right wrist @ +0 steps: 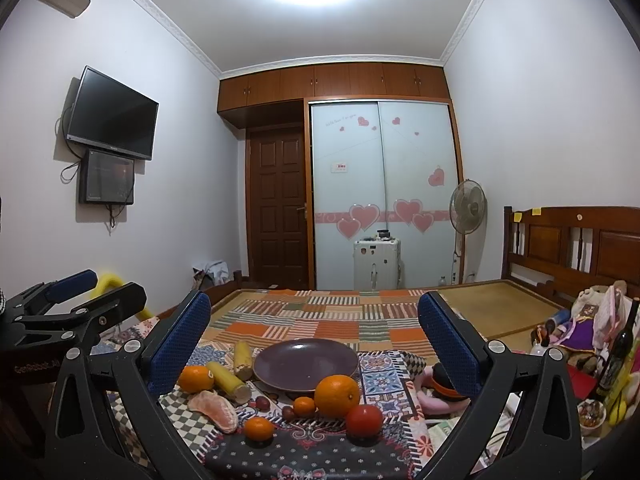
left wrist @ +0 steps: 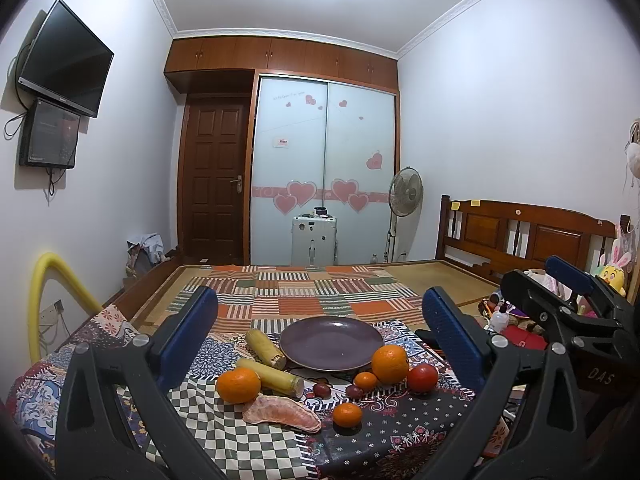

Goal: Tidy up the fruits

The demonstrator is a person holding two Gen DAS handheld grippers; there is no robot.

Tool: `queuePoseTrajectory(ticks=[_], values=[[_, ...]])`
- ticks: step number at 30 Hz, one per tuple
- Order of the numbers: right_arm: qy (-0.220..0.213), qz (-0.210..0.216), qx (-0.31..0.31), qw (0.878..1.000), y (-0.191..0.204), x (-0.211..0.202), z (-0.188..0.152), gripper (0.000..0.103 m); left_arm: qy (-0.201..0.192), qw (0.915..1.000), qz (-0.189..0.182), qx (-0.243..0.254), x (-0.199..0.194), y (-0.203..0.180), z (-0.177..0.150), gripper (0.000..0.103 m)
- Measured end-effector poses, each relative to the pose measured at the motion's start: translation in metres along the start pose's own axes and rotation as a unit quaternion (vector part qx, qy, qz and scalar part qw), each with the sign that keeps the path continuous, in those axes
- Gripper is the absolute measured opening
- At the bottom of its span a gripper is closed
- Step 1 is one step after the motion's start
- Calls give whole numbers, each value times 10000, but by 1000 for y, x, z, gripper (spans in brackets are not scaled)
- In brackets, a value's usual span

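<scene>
Both grippers are hovering side by side above the near edge of the cloth-covered tabletop [left wrist: 360,440], level and pointing across it toward the bed. The left gripper [left wrist: 320,336] is holding its blue-padded fingers [left wrist: 190,332] spread wide with nothing between them. The right gripper [right wrist: 314,344] is likewise gaping wide and carrying nothing; in the left wrist view it is showing at the right margin, well apart from the fruit.

The round dark purple plate [left wrist: 331,344] is sitting bare at the middle of the tabletop. Along its left rim two yellow corn cob pieces [left wrist: 265,347] are lying, one just behind the other. The big orange [left wrist: 390,363] is touching the plate's near right rim, with the red tomato [left wrist: 422,377] just beside it on the right and a small mandarin [left wrist: 365,380] on its left. Two dark red grapes [left wrist: 321,389] are lying between the mandarin and the corn. Nearer the front, another large orange [left wrist: 238,385] is sitting at the left, the peeled pale-orange citrus segment cluster [left wrist: 282,413] is lying just before it, and a second small tangerine [left wrist: 347,415] is resting apart at the front.

Open cloth is lying between the fruit and the near edge; beyond the plate the patchwork bedspread [left wrist: 312,292] is stretching flat. Clutter is crowding the tabletop's right side.
</scene>
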State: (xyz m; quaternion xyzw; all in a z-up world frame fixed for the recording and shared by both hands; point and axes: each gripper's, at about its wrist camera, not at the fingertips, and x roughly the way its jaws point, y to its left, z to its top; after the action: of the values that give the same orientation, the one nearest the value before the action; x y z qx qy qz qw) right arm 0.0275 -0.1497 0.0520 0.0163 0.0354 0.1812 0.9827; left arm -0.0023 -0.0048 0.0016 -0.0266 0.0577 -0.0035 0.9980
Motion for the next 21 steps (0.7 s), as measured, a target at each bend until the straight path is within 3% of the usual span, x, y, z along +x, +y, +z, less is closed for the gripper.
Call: queuePoseTrajectory(ticks=[21], values=[[-72,15,15,10000,0,-1,1,103,-46,10000,4,40,-2,-3,0,103]])
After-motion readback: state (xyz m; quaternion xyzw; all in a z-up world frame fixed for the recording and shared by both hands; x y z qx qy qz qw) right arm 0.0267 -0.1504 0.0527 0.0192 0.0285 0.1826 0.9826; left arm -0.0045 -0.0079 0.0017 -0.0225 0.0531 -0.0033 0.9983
